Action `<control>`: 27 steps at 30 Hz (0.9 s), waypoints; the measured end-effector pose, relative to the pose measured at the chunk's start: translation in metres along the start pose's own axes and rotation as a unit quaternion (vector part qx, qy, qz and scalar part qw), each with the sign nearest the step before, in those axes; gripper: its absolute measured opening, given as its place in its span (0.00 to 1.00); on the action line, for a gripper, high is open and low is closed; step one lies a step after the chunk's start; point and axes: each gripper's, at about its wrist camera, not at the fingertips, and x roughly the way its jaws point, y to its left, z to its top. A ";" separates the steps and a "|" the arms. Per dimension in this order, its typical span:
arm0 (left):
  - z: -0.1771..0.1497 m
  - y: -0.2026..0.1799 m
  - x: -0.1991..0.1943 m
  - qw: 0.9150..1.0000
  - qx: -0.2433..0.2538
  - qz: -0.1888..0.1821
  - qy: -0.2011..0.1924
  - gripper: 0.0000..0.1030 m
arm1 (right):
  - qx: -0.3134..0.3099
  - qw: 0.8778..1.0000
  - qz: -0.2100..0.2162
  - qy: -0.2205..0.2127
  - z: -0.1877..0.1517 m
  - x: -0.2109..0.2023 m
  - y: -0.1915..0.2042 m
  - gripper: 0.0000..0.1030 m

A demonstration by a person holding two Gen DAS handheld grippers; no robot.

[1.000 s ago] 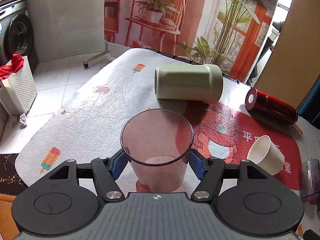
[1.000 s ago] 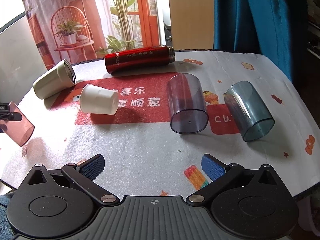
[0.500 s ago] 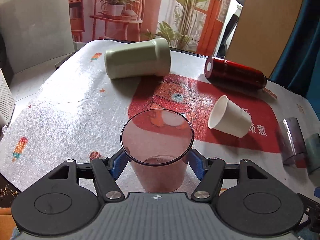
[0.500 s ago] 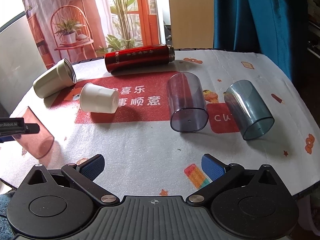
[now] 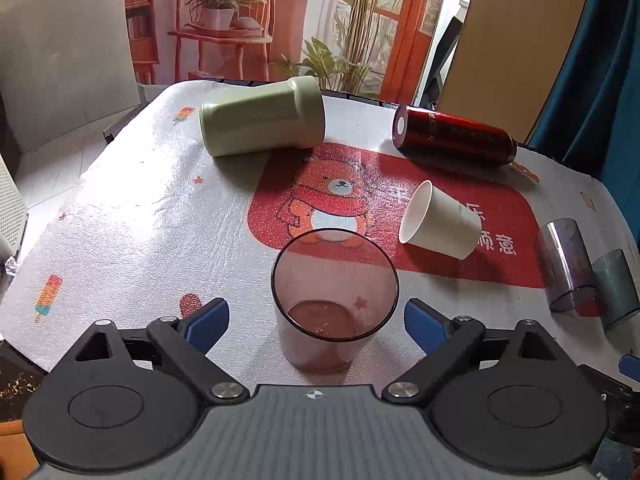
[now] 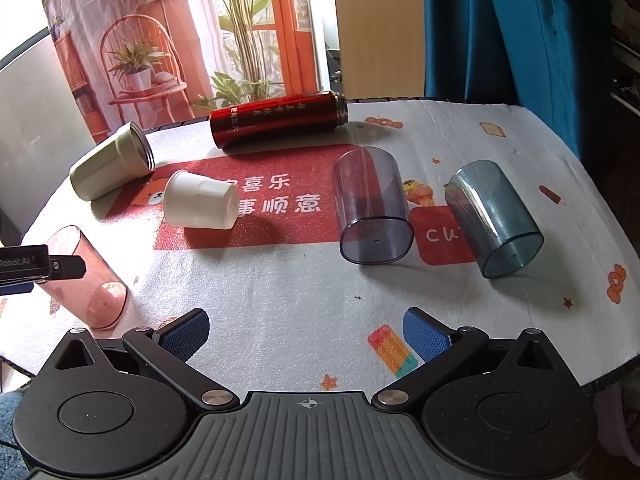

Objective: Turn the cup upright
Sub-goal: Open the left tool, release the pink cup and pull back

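A clear pink cup stands upright on the tablecloth between the blue pads of my left gripper, which is open with gaps on both sides of the cup. The same cup shows at the far left of the right wrist view, with part of the left gripper across it. My right gripper is open and empty near the table's front edge.
Lying on their sides on the table: a green tumbler, a red flask, a white paper cup, a clear purple cup and a clear blue-grey cup. The table edge drops off at the left.
The left gripper carried the pink cup right and down, set it upright on the tablecloth, then opened and let go. The right gripper stayed still.
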 end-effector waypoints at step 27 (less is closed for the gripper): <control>-0.009 0.027 -0.158 0.999 0.017 0.010 -0.037 1.00 | -0.023 0.999 0.024 -0.016 0.010 -0.107 0.042 1.00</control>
